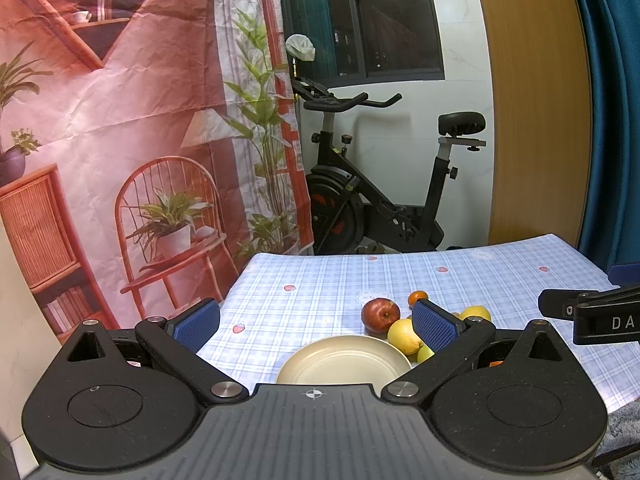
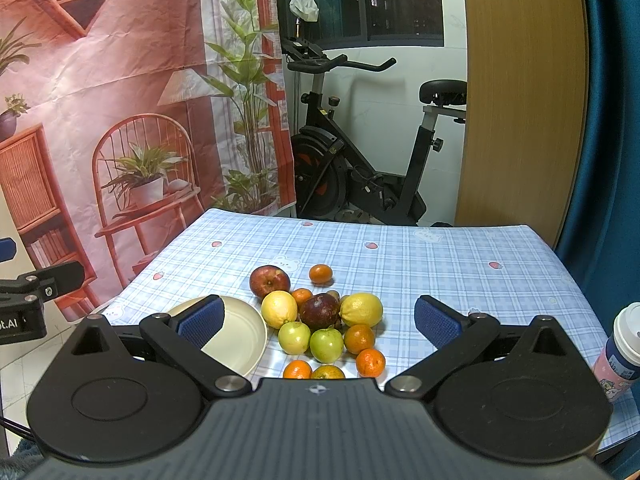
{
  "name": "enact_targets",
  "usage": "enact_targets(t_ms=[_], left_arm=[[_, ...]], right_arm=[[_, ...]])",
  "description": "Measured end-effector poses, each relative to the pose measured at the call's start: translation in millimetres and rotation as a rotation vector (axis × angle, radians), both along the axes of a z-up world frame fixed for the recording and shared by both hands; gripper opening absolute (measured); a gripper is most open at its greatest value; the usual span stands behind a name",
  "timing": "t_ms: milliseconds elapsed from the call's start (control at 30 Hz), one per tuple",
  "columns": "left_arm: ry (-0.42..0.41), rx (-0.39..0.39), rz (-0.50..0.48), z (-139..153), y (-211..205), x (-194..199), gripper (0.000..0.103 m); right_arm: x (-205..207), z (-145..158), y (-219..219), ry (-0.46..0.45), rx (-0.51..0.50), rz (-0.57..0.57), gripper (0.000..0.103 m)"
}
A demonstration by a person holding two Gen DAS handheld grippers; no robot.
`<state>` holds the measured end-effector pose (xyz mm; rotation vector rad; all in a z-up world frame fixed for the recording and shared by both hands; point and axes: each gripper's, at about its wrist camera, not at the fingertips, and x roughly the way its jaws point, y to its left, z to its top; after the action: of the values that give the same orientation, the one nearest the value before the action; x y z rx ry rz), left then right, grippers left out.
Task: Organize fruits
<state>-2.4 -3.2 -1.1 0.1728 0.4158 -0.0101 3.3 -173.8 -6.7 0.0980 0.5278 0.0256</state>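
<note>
A heap of fruit lies on the blue checked tablecloth (image 2: 420, 264): a red apple (image 2: 269, 281), two lemons (image 2: 279, 308) (image 2: 361, 309), a dark purple fruit (image 2: 320, 311), two green apples (image 2: 295, 336) (image 2: 327, 345) and several small oranges (image 2: 321, 273). A cream plate (image 2: 240, 334) sits empty left of the heap. My right gripper (image 2: 318, 322) hovers open above the fruit's near side. My left gripper (image 1: 316, 322) is open over the plate (image 1: 344, 360), with the red apple (image 1: 380, 314) and a lemon (image 1: 405, 336) beyond it.
A pink and blue cup with a white lid (image 2: 624, 348) stands at the table's right edge. Behind the table are a printed backdrop (image 2: 120, 100), an exercise bike (image 2: 360, 152) and a wooden panel (image 2: 520, 92). The table's far half is bare cloth.
</note>
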Motion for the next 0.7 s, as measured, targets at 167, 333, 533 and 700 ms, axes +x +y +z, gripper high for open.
enact_targets(t_ms=[167,333,533,700], left_arm=[[0.005,-0.003,-0.002,1.4,-0.4,1.4,0.103],[0.006,-0.004,-0.001,1.8,-0.3,1.5,0.103],[0.006,-0.004,-0.003,1.5,-0.2,1.3,0.103],[0.006,-0.004,-0.002,1.5,-0.3,1.5,0.103]], right_arm=[[-0.4,1.7,0.6,-0.001,-0.001,0.0,0.103],[-0.2,2.0,0.7,-0.001,-0.001,0.0,0.103],[-0.6,2.5,1.1,-0.001,-0.001,-0.001,0.103],[-0.7,1.6,0.7,-0.002,0.0,-0.001,0.103]])
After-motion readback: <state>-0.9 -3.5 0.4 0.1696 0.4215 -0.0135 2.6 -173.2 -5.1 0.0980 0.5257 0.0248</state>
